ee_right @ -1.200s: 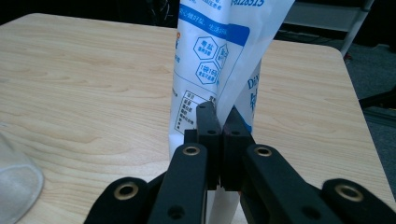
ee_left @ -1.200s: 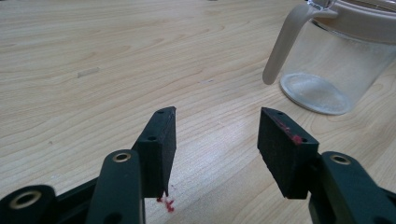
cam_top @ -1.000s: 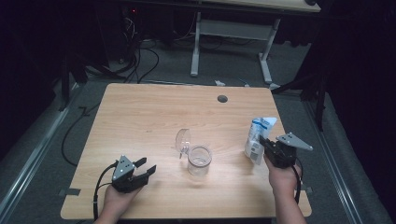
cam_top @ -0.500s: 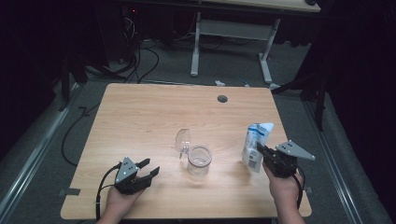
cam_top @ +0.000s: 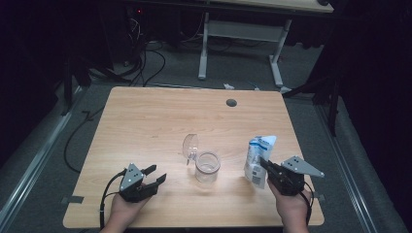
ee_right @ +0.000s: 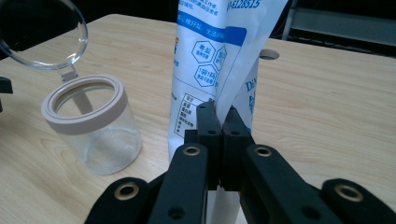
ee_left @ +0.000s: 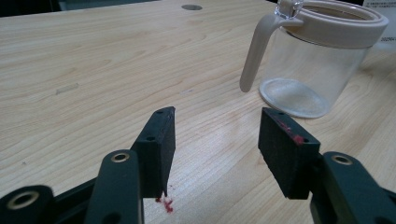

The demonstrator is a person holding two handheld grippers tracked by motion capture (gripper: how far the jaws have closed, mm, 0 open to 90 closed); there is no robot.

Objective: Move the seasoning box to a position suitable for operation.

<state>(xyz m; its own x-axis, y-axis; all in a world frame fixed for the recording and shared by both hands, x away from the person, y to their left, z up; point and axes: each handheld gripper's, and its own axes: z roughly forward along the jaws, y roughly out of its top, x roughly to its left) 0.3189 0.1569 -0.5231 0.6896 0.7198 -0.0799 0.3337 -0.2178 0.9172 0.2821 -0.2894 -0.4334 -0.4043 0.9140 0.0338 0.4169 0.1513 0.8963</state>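
From the high view, a pale wood-grain table (cam_top: 145, 121) with rounded corners and a round cable hole carries a clear jar (cam_top: 207, 167) near its middle, the round transparent lid (cam_top: 190, 145) hinged up behind it. The left tongs (cam_top: 156, 177) rest low at the near left, jaws parted on nothing. The right tongs (cam_top: 263, 165) pinch a white and blue plastic pouch (cam_top: 257, 154) standing upright just right of the jar.

In the left gripper view, two blocky black pads (ee_left: 288, 151) flecked with red stand apart over bare wood. Beyond them sits the jar (ee_left: 314, 70): glassy cylindrical wall, a matte beige collar, a curved beige handle, a thin dusting of white grains on its floor.

In the right gripper view, the right tongs (ee_right: 221, 122) are clenched on a crease of the glossy pouch (ee_right: 210, 60), printed with blue hexagons and small text. The open jar (ee_right: 93, 128) stands left of it, near but apart, its domed lid (ee_right: 44, 35) tilted back.
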